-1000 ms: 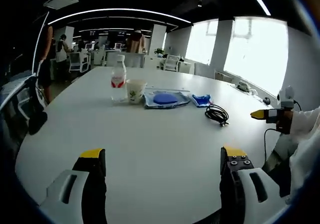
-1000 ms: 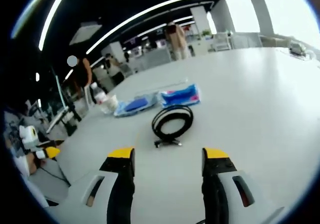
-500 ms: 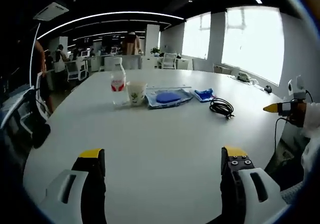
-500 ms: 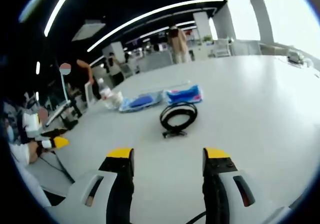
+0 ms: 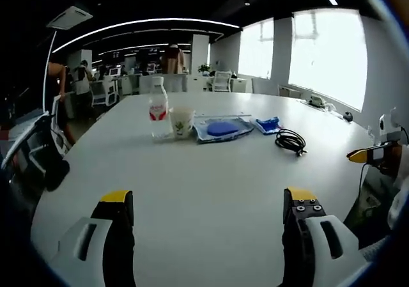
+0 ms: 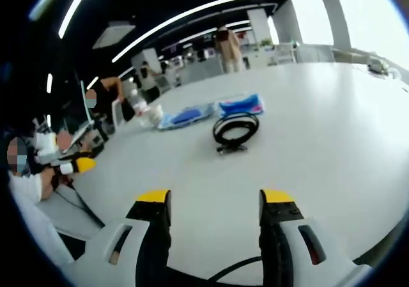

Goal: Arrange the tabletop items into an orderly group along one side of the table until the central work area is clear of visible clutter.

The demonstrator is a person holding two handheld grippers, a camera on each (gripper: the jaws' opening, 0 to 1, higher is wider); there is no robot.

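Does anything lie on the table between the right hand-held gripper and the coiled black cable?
Nothing visible does. In the right gripper view, the right hand-held gripper faces the coiled black cable across bare white table. The blue packet lies beyond the cable, not in front of it. Both jaws stand open and empty.

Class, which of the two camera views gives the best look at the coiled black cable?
The right gripper view: the coiled black cable lies near the middle, its loops and plug end distinct. In the left gripper view it appears smaller, off to the right, as a dark bundle.
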